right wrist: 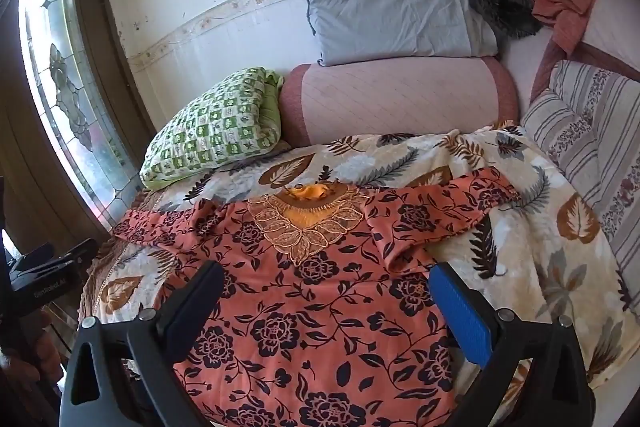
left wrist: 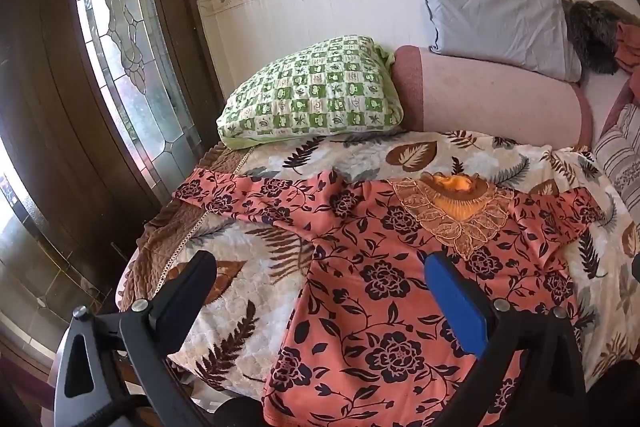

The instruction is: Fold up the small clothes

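An orange top with dark flower print [left wrist: 384,307] [right wrist: 320,315] lies flat and spread on a leaf-print blanket [left wrist: 248,291] [right wrist: 540,267], sleeves out to both sides, gold lace collar [left wrist: 460,219] [right wrist: 308,227] at the far end. My left gripper [left wrist: 320,267] is open and empty, hovering over the top's left side. My right gripper [right wrist: 326,279] is open and empty, hovering over the top's lower middle. The left gripper's body also shows at the left edge of the right wrist view [right wrist: 44,267].
A green checked pillow [left wrist: 312,95] [right wrist: 212,131], a pink bolster [left wrist: 492,95] [right wrist: 400,95] and a grey pillow [left wrist: 496,19] [right wrist: 392,11] lie at the far end. A striped cushion [right wrist: 592,131] is at the right. A stained-glass door [left wrist: 120,39] stands left of the bed.
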`<state>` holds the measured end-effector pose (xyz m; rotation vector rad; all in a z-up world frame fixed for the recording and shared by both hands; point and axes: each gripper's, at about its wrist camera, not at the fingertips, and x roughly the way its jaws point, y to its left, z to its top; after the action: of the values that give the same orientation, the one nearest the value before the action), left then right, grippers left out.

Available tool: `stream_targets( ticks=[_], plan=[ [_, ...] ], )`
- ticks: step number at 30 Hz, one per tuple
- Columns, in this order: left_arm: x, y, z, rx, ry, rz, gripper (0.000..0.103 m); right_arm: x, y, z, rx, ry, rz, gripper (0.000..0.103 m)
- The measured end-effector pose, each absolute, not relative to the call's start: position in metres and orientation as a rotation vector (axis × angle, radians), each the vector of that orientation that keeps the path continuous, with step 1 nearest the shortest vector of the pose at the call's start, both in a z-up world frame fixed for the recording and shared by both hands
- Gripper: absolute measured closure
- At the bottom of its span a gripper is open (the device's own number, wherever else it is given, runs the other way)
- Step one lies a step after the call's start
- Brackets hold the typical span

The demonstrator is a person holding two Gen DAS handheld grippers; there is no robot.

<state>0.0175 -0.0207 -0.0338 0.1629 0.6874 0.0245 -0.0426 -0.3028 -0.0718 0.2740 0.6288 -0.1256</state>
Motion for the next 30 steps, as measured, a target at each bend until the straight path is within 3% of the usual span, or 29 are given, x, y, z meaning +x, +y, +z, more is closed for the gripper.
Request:
stream_targets(
  ticks=[30],
  plan=[
    [0.016,-0.013,-0.026,0.137,0.663,0.019,0.0,-0.012,-0.256,-0.053,0.149,0.694,-0.168,0.0]
  ],
)
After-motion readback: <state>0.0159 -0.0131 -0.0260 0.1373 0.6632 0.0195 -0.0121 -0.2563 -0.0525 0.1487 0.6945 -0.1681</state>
